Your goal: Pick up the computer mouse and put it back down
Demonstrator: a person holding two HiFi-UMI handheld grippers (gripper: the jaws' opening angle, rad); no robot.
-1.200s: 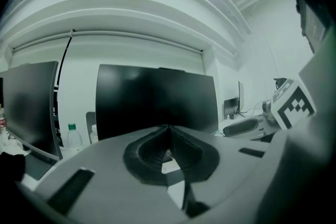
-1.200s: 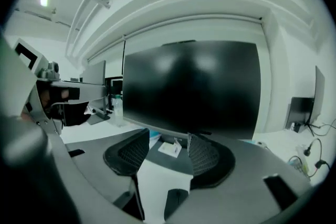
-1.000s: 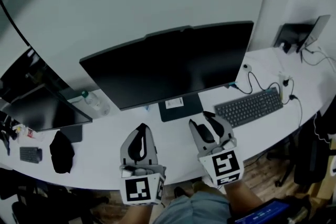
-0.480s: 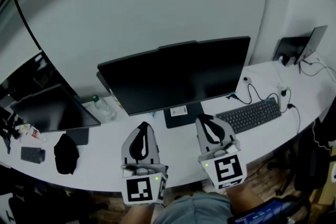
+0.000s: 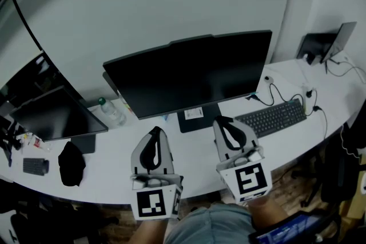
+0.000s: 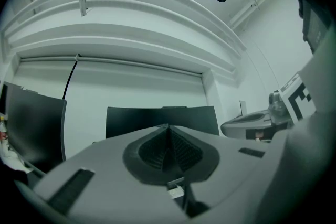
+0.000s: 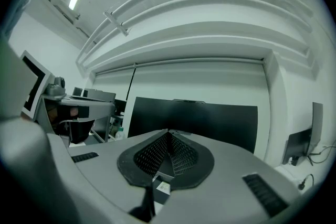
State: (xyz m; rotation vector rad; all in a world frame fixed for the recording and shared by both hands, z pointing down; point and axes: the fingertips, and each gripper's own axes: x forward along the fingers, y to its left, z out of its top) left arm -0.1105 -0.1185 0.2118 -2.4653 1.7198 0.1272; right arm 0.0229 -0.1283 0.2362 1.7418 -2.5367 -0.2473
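Observation:
The computer mouse shows in no view; the desk under my grippers is hidden by them. In the head view my left gripper (image 5: 154, 131) and right gripper (image 5: 225, 120) hover side by side over the front of the white desk (image 5: 194, 148), pointing at the big dark monitor (image 5: 189, 74). Both are shut with nothing between the pads. In the left gripper view the left gripper (image 6: 168, 127) has its jaws pressed together, and the monitor (image 6: 157, 120) stands beyond. In the right gripper view the right gripper (image 7: 169, 134) is likewise shut and empty.
A black keyboard (image 5: 271, 117) lies right of the monitor stand (image 5: 195, 118), with cables (image 5: 286, 91) behind it. A water bottle (image 5: 111, 112), a second monitor (image 5: 54, 117) and a black object (image 5: 70, 164) are at the left. A laptop (image 5: 323, 43) stands at the far right.
The right gripper's jaws stood apart around a dark shape a second ago; they are now together and empty. Both grippers have risen a little above the desk.

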